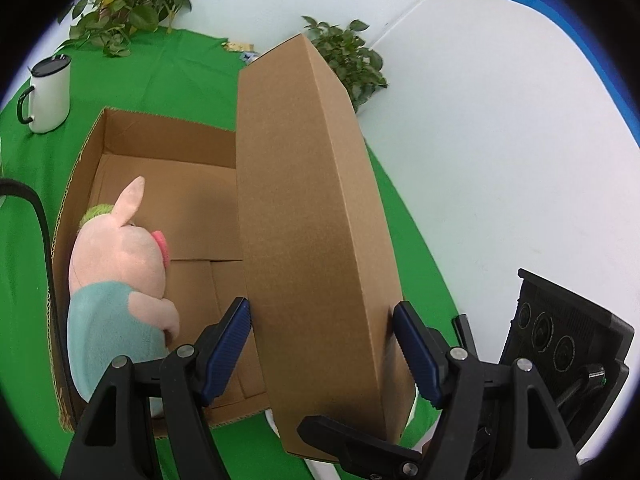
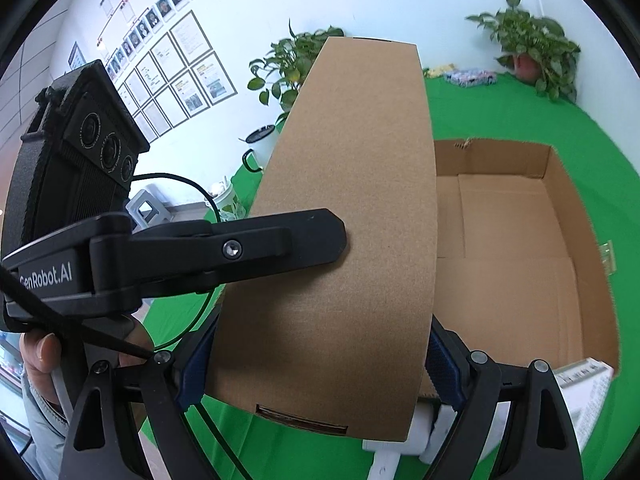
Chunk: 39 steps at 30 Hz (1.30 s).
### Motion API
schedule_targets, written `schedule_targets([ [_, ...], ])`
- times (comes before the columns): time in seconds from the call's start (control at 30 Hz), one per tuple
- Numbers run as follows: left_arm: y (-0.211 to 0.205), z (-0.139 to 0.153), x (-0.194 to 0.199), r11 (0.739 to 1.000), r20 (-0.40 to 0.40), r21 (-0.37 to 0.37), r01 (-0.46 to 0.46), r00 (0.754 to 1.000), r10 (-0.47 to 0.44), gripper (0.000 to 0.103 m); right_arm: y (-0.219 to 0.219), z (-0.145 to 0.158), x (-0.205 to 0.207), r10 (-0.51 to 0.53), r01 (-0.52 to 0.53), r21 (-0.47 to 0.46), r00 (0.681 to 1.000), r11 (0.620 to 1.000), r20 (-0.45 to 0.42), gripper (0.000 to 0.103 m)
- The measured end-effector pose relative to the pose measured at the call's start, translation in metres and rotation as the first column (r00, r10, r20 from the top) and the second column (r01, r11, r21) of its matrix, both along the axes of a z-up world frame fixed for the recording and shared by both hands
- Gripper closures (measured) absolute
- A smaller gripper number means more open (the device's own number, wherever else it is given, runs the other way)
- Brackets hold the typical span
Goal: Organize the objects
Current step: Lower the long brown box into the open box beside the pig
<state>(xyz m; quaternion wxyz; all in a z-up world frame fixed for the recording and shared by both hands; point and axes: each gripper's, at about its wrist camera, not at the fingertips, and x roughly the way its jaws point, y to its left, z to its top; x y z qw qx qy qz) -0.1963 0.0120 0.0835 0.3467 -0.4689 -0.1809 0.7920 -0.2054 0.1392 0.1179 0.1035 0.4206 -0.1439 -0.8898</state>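
A brown cardboard lid (image 1: 312, 216) stands on edge over the right side of an open cardboard box (image 1: 168, 200) on a green cloth. My left gripper (image 1: 320, 344) is shut on the lid's near end, blue pads on both faces. My right gripper (image 2: 320, 364) is shut on the same lid (image 2: 344, 208) from the other end; the left gripper's finger (image 2: 280, 244) lies against the lid's face. A pink plush pig (image 1: 120, 280) in a teal shirt sits at the box's left wall. The box interior (image 2: 512, 248) shows at the right, with a printed packet (image 2: 588, 392) at its near corner.
A white mug with a black rim (image 1: 50, 94) stands left of the box. Potted plants (image 1: 132, 4) (image 1: 348, 60) stand at the table's far edge by the white wall. A plant (image 2: 532, 44) and small packets (image 2: 470, 77) sit at the far side.
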Motion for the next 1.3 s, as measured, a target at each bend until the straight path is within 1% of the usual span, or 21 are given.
schedule_targets([
  [0.2, 0.0, -0.035, -0.022, 0.999, 0.088, -0.032, -0.018, 0.996, 0.021, 0.031, 0.01, -0.038, -0.037, 0.017, -0.013, -0.054, 0.997, 0.998, 0.077, 0.016],
  [0.37, 0.001, -0.057, -0.028, 0.998, 0.147, -0.049, -0.029, 0.988, 0.036, 0.031, 0.009, -0.062, -0.05, 0.026, -0.015, -0.082, 0.992, 0.996, 0.127, 0.016],
  [0.47, 0.002, -0.064, -0.03, 0.998, 0.159, -0.062, -0.027, 0.987, 0.036, 0.031, 0.01, -0.077, -0.055, 0.03, -0.016, -0.095, 0.988, 0.995, 0.149, 0.016],
  [0.5, 0.001, -0.065, -0.031, 0.998, 0.16, -0.065, -0.024, 0.987, 0.034, 0.031, 0.004, -0.078, -0.047, 0.03, -0.015, -0.096, 0.988, 0.995, 0.152, 0.016],
  [0.67, -0.001, -0.067, -0.033, 0.993, 0.16, -0.108, -0.041, 0.985, 0.058, 0.03, 0.001, -0.089, -0.05, 0.029, -0.017, -0.075, 0.986, 0.997, 0.163, 0.02],
  [0.77, -0.005, -0.068, -0.032, 0.991, 0.155, -0.121, -0.053, 0.985, 0.072, 0.032, -0.001, -0.094, -0.05, 0.034, -0.02, -0.083, 0.985, 0.996, 0.171, 0.022],
  [0.83, -0.007, -0.068, -0.032, 0.991, 0.15, -0.121, -0.059, 0.986, 0.077, 0.034, -0.004, -0.093, -0.047, 0.033, -0.019, -0.079, 0.985, 0.997, 0.172, 0.022],
  [0.87, -0.011, -0.066, -0.031, 0.992, 0.141, -0.11, -0.066, 0.987, 0.081, 0.034, -0.004, -0.094, -0.047, 0.028, -0.016, -0.073, 0.984, 0.997, 0.174, 0.022],
  [0.9, -0.013, -0.064, -0.03, 0.992, 0.137, -0.104, -0.071, 0.987, 0.085, 0.034, -0.004, -0.096, -0.047, 0.014, -0.004, -0.055, 0.984, 0.998, 0.179, 0.022],
  [1.07, -0.025, -0.059, -0.025, 0.992, 0.121, -0.093, -0.083, 0.988, 0.094, 0.034, 0.0, -0.111, -0.056, -0.023, 0.036, -0.05, 0.972, 0.998, 0.233, 0.023],
  [1.2, -0.032, -0.054, -0.02, 0.993, 0.11, -0.083, -0.083, 0.99, 0.092, 0.034, -0.008, -0.118, -0.06, -0.022, 0.028, -0.019, 0.966, 0.999, 0.257, 0.022],
  [1.27, -0.033, -0.05, -0.02, 0.993, 0.103, -0.076, -0.089, 0.99, 0.096, 0.034, -0.013, -0.121, -0.062, -0.01, 0.016, -0.018, 0.961, 1.0, 0.277, 0.022],
  [1.3, -0.035, -0.049, -0.019, 0.993, 0.098, -0.075, -0.091, 0.99, 0.098, 0.034, -0.012, -0.121, -0.058, 0.001, 0.006, -0.024, 0.96, 1.0, 0.281, 0.02],
])
